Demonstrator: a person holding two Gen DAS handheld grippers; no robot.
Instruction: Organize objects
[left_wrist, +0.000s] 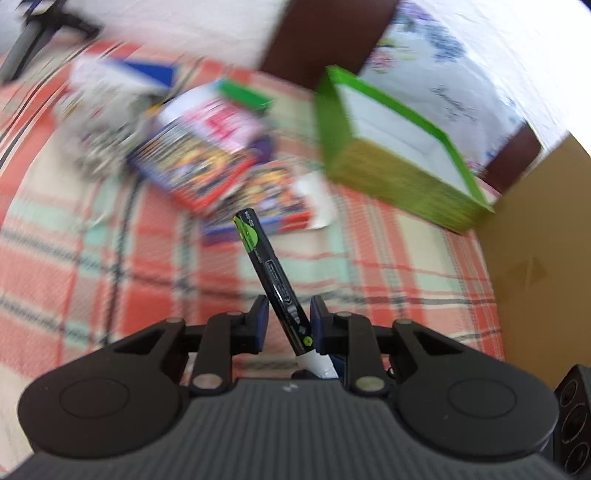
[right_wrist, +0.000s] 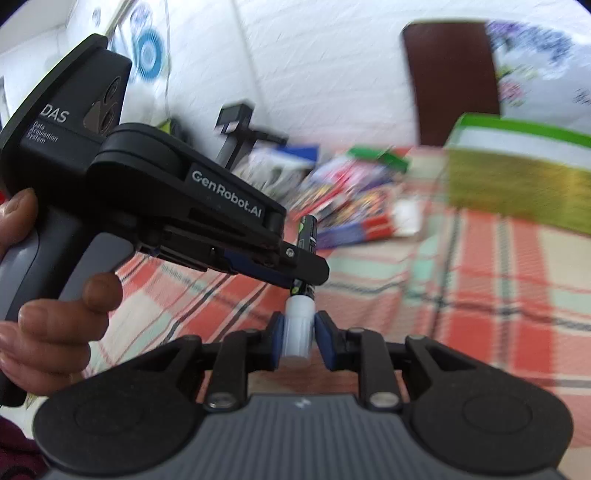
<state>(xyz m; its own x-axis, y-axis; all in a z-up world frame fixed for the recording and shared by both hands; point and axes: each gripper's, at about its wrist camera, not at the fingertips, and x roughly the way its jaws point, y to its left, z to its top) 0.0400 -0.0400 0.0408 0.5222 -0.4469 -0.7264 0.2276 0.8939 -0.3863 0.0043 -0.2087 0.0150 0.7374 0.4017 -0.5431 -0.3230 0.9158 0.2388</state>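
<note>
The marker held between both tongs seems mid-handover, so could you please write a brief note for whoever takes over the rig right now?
Left tongs: around the black marker barrel, jaws not visibly pressed tight in its own view.
Right tongs: shut on the marker's white cap.
Green box sits open on the plaid cloth; the packets lie in a pile beside it.
Done: marker lifted.
Left: probably box the marker, then the packets.
</note>
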